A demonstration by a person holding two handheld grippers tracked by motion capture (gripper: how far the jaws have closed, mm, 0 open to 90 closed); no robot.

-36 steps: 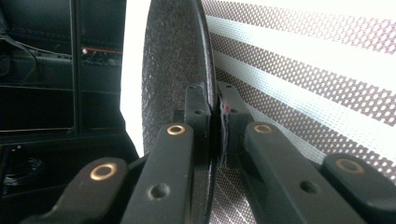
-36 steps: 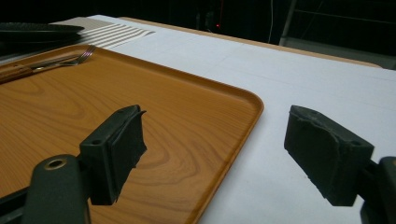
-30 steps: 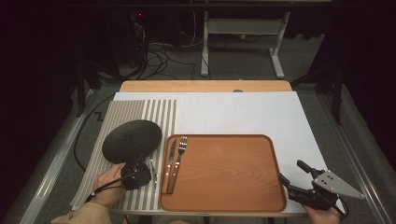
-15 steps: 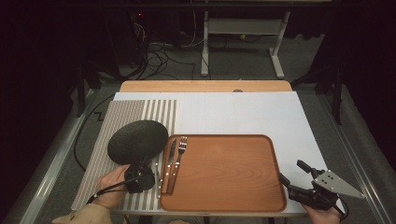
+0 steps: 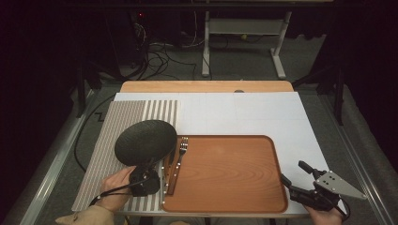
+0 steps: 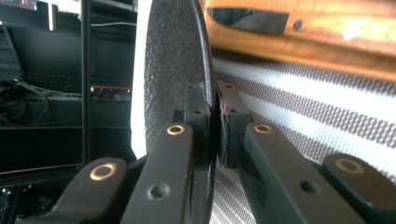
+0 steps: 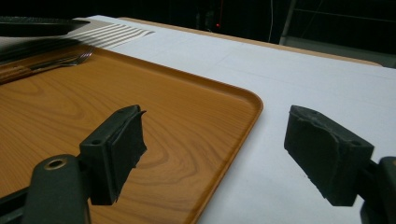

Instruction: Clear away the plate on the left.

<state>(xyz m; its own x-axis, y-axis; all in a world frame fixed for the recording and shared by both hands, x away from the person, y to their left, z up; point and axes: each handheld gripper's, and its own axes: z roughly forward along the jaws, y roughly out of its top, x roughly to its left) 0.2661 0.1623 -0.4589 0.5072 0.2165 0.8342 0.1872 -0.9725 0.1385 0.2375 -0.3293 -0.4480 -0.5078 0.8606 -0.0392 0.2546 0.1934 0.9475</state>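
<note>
Matt, grainy black plate (image 5: 145,141); smooth wood-grain tray (image 5: 230,176); shiny metal fork (image 5: 180,152).

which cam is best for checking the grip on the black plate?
The left gripper view: the left gripper has both pads clamped on the rim of the black plate, seen edge-on. The high view shows the whole plate lifted over the striped mat beside the tray, but not the pads. The right gripper view catches just its edge.

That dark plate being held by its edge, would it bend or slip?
The plate probably stays stiff: gripped at one rim, it shows no sag. Its grainy surface likely resists slipping between the left gripper's fingers. Held at the edge, it may tend to tip.
</note>
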